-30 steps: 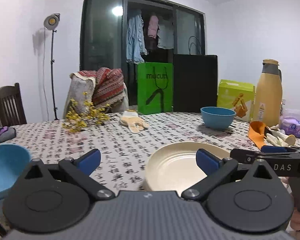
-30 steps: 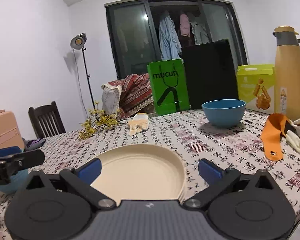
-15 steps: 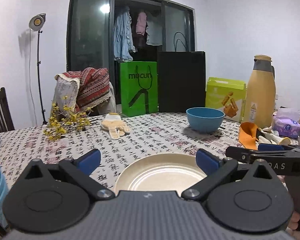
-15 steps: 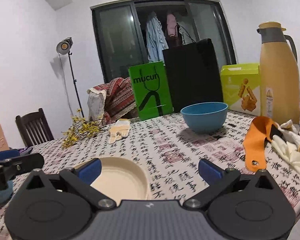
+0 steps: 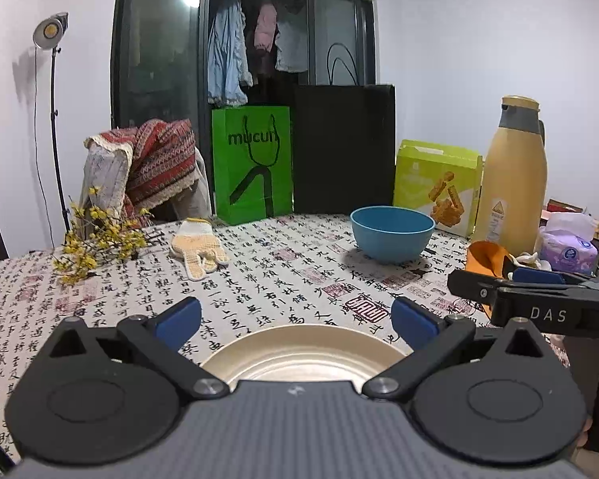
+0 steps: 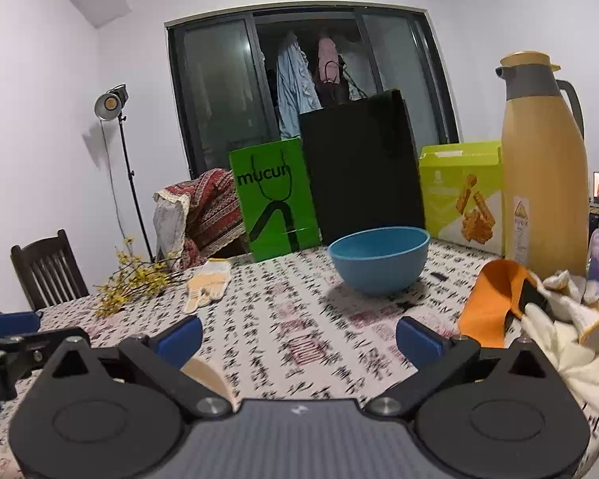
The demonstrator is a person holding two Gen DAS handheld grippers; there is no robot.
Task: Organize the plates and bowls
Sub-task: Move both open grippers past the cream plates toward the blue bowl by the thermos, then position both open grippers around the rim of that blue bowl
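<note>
On my table I count one cream plate (image 5: 303, 353) near me and one blue bowl (image 5: 392, 233) farther off. Beyond stand two paper bags, one green (image 5: 252, 163) and one black (image 5: 343, 147), plus one yellow-green box (image 5: 435, 185) and one tan flask (image 5: 513, 175).

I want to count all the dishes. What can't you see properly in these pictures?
- Cream plate: near half hidden by the left gripper body, left wrist view; only a blurred sliver in the right wrist view.
- Blue bowl: inside hidden by its own rim.
- Thermos label: too small.
</note>
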